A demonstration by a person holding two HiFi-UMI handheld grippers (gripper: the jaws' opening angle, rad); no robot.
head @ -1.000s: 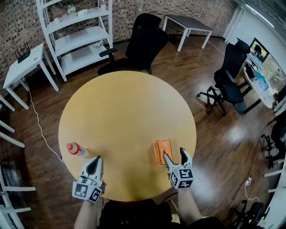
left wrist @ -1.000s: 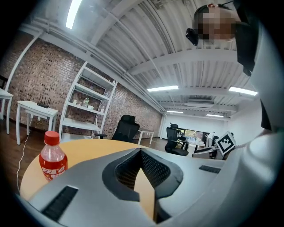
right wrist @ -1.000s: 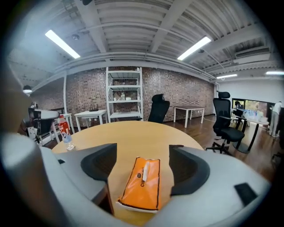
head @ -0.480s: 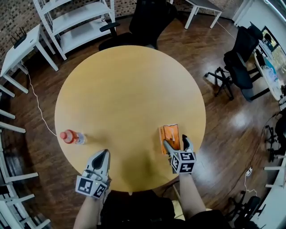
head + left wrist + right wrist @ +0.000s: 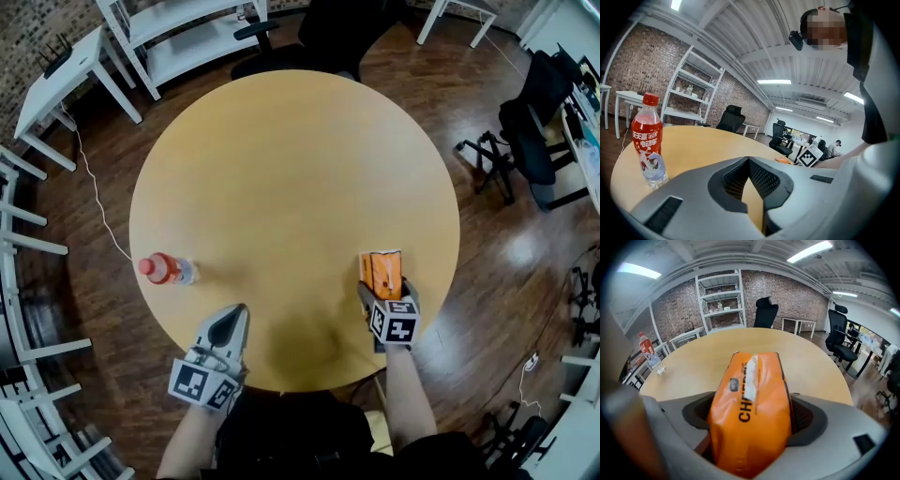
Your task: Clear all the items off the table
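Observation:
An orange tissue pack [image 5: 382,271] lies flat near the round wooden table's [image 5: 291,169] right front edge. My right gripper [image 5: 386,292] has come down over its near end. Its jaws have just been opening and now stand wide, one on each side of the pack [image 5: 752,394], without squeezing it. A red-capped bottle [image 5: 166,270] with a red label stands upright at the front left. My left gripper [image 5: 230,325] is shut and empty, low over the table's front edge. It sits right of the bottle [image 5: 648,140] and apart from it.
A white shelf unit [image 5: 187,28] and a black office chair [image 5: 347,23] stand beyond the table. A white side table [image 5: 66,61] is at the back left, white frames [image 5: 28,244] at the left, and another black chair [image 5: 534,131] at the right.
My right gripper has dropped from just short of the orange pack to straddle its near end, jaws wider. The left gripper has sunk a little. The head view has tilted further down.

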